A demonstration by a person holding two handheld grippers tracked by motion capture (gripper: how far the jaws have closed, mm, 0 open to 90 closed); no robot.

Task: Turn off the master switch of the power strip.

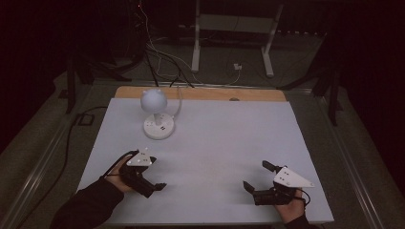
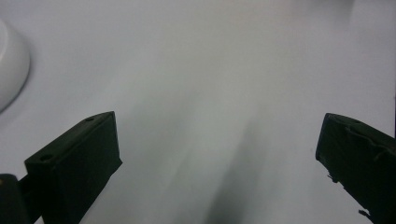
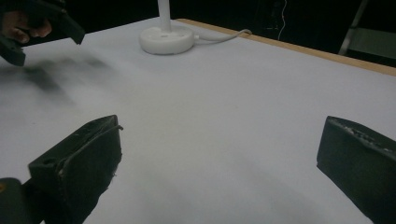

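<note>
A small white desk lamp stands at the back left of the white table [image 1: 229,138], with a round base [image 1: 158,128] and a globe head [image 1: 154,99]. My left gripper [image 1: 152,174] hovers low over the table in front of the lamp, jaws wide apart and holding nothing. In the left gripper view the gripper [image 2: 217,135] looks down at bare table, with the lamp base [image 2: 10,63] at the left edge. My right gripper [image 1: 257,175] is at the front right, open and holding nothing. The right gripper view shows the gripper [image 3: 219,140], the lamp base [image 3: 166,39] and the left gripper [image 3: 39,23] farther off.
The lamp's white cable [image 1: 179,102] runs off the table's wooden back edge [image 1: 205,93]. Beyond it are floor cables [image 1: 162,62] and a white stand's legs [image 1: 196,47]. A black cable [image 1: 71,133] lies on the floor at left.
</note>
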